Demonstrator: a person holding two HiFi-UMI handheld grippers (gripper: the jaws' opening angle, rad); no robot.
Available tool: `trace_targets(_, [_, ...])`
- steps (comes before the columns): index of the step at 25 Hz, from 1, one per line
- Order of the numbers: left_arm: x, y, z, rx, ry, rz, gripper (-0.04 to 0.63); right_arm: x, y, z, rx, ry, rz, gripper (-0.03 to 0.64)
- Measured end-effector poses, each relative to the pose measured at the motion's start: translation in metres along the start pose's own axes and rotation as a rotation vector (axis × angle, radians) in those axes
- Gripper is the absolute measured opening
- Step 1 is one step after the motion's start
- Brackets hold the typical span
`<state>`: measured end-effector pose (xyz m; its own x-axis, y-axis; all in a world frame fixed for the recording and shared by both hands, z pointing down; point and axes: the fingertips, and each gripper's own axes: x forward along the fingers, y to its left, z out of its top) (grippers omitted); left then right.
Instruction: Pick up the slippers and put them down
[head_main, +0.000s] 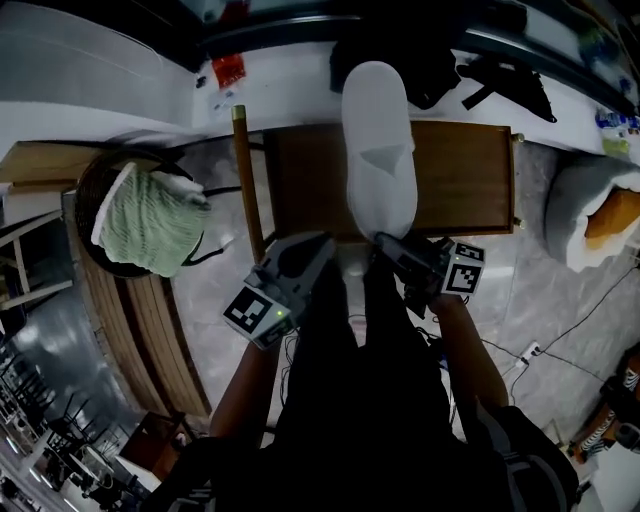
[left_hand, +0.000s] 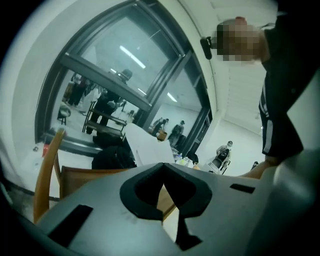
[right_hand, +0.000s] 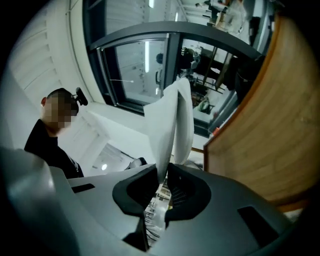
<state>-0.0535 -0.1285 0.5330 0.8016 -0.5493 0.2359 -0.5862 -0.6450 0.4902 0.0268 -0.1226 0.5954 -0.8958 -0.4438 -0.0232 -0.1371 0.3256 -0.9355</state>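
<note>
A white slipper (head_main: 380, 140) hangs lengthwise over the seat of a wooden chair (head_main: 470, 180), toe pointing away from me. My right gripper (head_main: 385, 245) is shut on its heel end. In the right gripper view the slipper's white fabric (right_hand: 172, 120) rises straight out of the pinched jaws of the right gripper (right_hand: 162, 175). My left gripper (head_main: 325, 245) sits just left of the heel, jaws together. In the left gripper view the left gripper (left_hand: 162, 167) has nothing between its jaws, and the slipper (left_hand: 145, 147) shows as a white shape beyond them.
A round basket with a green cloth (head_main: 150, 225) stands at the left beside a slatted wooden bench (head_main: 140, 330). Black bags (head_main: 440, 60) lie on the white ledge behind the chair. A white sack (head_main: 590, 210) and floor cables (head_main: 530, 350) are at the right.
</note>
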Motion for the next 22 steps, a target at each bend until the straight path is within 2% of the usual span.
trace_targets(3, [0.002, 0.004, -0.031, -0.038, 0.037, 0.007, 0.009, -0.007, -0.030, -0.027, 0.083, -0.004, -0.035, 0.055])
trace_targets(8, [0.003, 0.013, -0.074, -0.086, 0.086, 0.009, 0.009, -0.011, -0.067, -0.065, 0.149, 0.015, -0.113, 0.055])
trace_targets(11, [0.004, 0.020, -0.095, -0.112, 0.097, 0.018, 0.009, -0.014, -0.087, -0.085, 0.195, 0.019, -0.130, 0.055])
trace_targets(22, [0.012, 0.020, -0.138, -0.153, 0.127, 0.011, 0.009, -0.020, -0.117, -0.104, 0.252, 0.007, -0.140, 0.055])
